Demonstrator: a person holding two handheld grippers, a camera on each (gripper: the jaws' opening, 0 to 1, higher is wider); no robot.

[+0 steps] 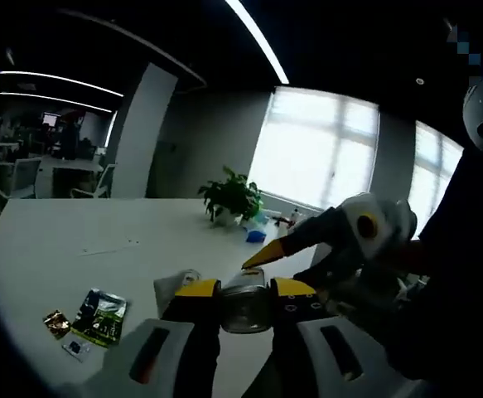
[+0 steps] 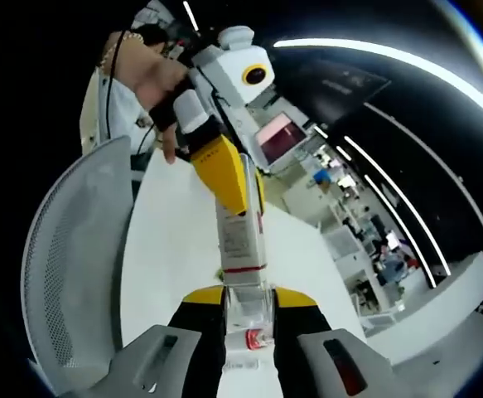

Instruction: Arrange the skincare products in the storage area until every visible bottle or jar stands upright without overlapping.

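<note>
one white red-banded bottle (image 2: 243, 249)

You held a clear glossy plastic tube (image 2: 243, 274); your table (image 1: 75, 232) looked smooth and matt; the chair (image 2: 75, 265) was mesh.

Open-plan office: desk rows (image 2: 365, 249), ceiling strip lights (image 1: 258, 37).

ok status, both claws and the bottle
Left claw and right claw both shut on one tall clear bottle, held in the air between them. Potted plant and sachets on the white table, nothing blocking.
</note>
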